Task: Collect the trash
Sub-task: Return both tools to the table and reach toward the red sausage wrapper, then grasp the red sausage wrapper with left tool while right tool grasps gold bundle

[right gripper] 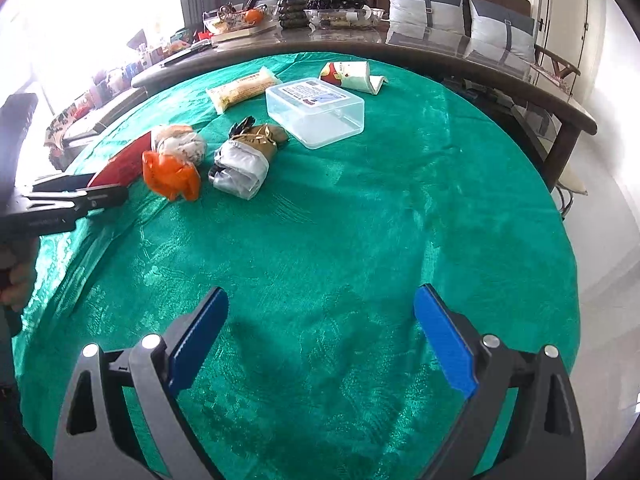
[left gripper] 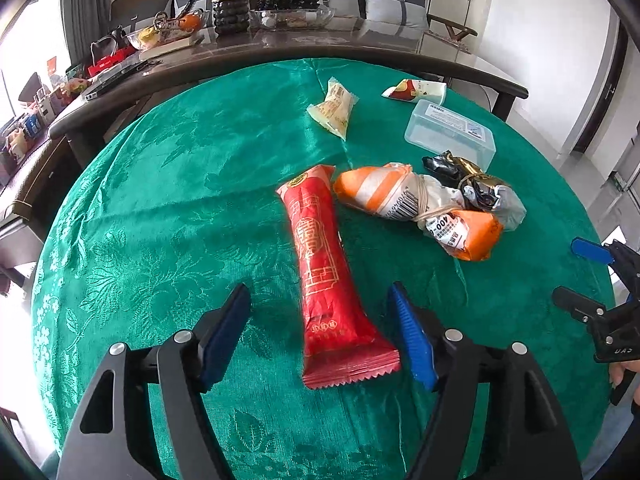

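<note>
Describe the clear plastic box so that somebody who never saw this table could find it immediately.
Start at the round table with the green cloth. On its far side, nearest the long dark counter, stands the clear plastic box, beside a red-and-white carton lying on its side. It is the only rigid, see-through thing there, with a printed label on its lid; everything around it is soft wrapper.

Both wrist views look forward and down along their jaws at the green-clothed tabletop point(left gripper: 160, 200). The left sits close over the red wrapper point(left gripper: 328, 264); the right looks from farther right. Both share the wrapper pile and clear plastic box point(right gripper: 316, 114).
</note>
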